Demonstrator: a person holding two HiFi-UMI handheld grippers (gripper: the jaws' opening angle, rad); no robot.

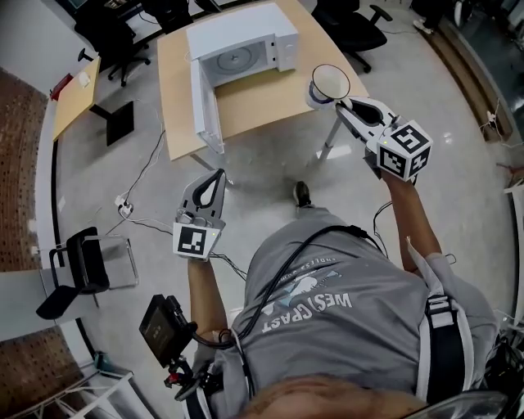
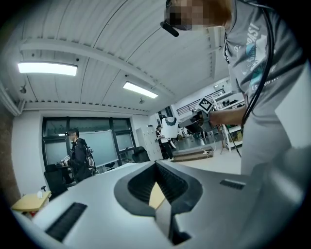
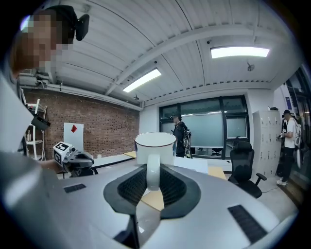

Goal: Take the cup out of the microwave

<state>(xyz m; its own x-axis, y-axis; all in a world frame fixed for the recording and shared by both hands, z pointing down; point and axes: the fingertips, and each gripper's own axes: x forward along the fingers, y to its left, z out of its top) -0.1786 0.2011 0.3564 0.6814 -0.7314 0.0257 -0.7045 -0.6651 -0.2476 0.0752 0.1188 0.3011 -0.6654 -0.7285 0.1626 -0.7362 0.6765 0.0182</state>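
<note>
A white cup (image 1: 329, 84) hangs in the air outside the microwave (image 1: 241, 45), over the right edge of the wooden table (image 1: 262, 102). My right gripper (image 1: 340, 104) is shut on the cup's handle. In the right gripper view the cup (image 3: 154, 145) stands upright just beyond the jaws, its handle pinched between the pads. The microwave's door (image 1: 205, 106) is swung open and only the glass turntable (image 1: 233, 59) shows inside. My left gripper (image 1: 216, 178) is over the floor in front of the table, its jaws shut with nothing between them (image 2: 156, 165).
Black office chairs (image 1: 352, 24) stand behind the table. A small desk (image 1: 78, 94) and another black chair (image 1: 78, 266) are at the left. Cables and a power strip (image 1: 124, 204) lie on the floor. Other people (image 2: 77, 153) stand far off by the windows.
</note>
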